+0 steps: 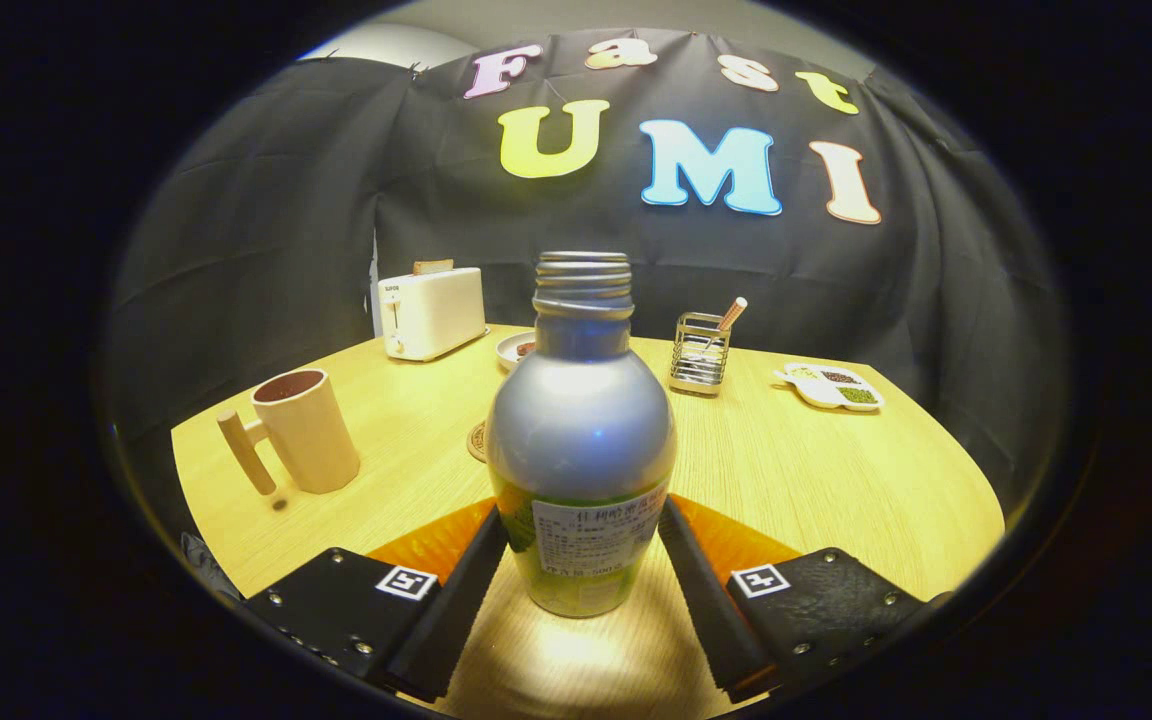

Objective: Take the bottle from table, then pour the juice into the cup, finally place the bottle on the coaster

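The bottle stands upright and uncapped on the tabletop squarely between the tongs, whose fingers flank its lower body and seem to touch it, the cup off to the left.

Silver bottle (green band, white label) is noted; tan cup, white toaster, pale wood-grain table.
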Available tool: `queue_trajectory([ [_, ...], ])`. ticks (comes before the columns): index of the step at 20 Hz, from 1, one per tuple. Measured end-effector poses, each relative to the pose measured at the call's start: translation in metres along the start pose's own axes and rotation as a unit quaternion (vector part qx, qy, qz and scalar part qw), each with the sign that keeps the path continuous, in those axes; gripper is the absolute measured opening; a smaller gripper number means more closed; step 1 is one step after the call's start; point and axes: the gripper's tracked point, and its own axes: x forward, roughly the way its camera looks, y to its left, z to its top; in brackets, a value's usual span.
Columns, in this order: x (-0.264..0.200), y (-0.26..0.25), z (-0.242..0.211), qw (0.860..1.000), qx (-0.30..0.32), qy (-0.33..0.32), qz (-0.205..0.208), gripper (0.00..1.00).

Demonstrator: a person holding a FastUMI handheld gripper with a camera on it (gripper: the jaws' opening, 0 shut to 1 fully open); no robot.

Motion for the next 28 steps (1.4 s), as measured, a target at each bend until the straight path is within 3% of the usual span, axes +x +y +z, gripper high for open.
queue_trajectory([
  [2,0.0,-0.002,-0.001,1.0,-0.002,0.0,-0.008,0.8],
  [8,0.003,-0.004,0.004,0.999,-0.016,0.015,-0.035,0.71],
  [19,-0.004,0.022,0.077,1.0,-0.003,-0.019,-0.007,0.7],
  [28,0.0,0.053,0.089,0.996,-0.09,0.013,-0.002,0.71],
])
